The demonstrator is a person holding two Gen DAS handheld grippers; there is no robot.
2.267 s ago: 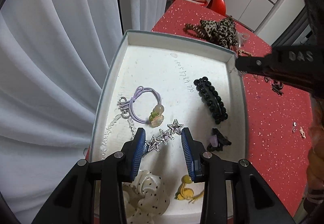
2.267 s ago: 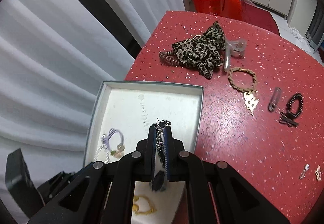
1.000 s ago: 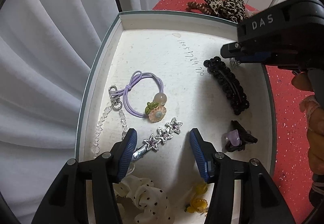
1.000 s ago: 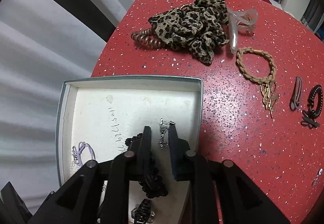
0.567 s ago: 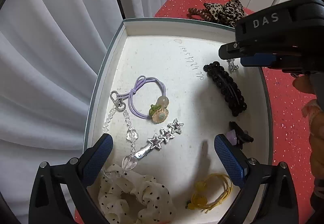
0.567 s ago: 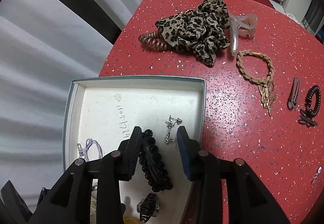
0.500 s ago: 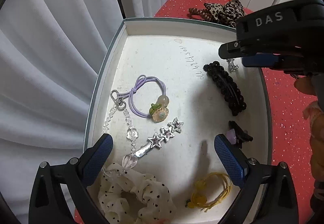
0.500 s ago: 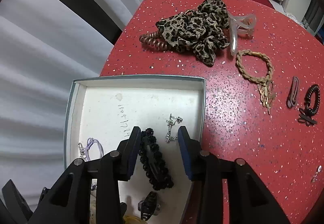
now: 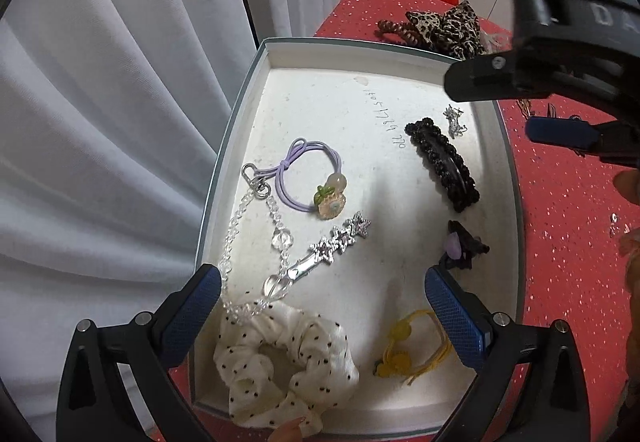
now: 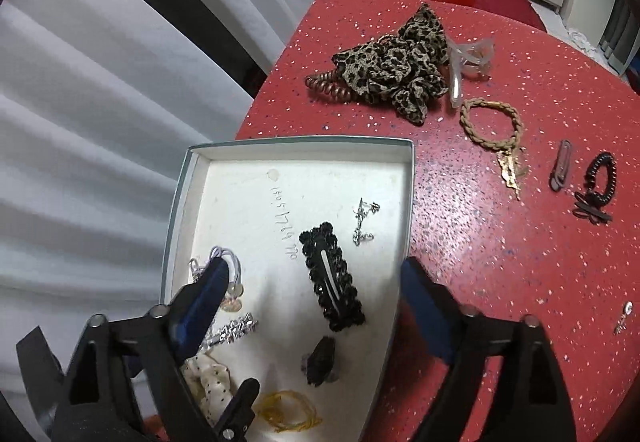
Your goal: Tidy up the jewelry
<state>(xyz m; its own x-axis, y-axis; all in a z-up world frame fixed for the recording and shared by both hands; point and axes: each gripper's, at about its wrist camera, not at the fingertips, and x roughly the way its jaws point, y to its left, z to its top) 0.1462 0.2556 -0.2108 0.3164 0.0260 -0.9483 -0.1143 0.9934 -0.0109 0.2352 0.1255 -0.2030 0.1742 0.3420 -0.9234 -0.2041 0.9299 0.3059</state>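
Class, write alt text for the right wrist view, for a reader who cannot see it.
The right gripper, jaws opening and holding nothing, hangs over a white box on a red speckled table. In the box lie a black beaded clip and small silver earrings; a leopard scrunchie and a braided tie remain on the table.

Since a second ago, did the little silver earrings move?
Yes. The silver earrings were between the right tool's fingers; now they lie in the white box, near its right wall beside the black clip, tool opening above.
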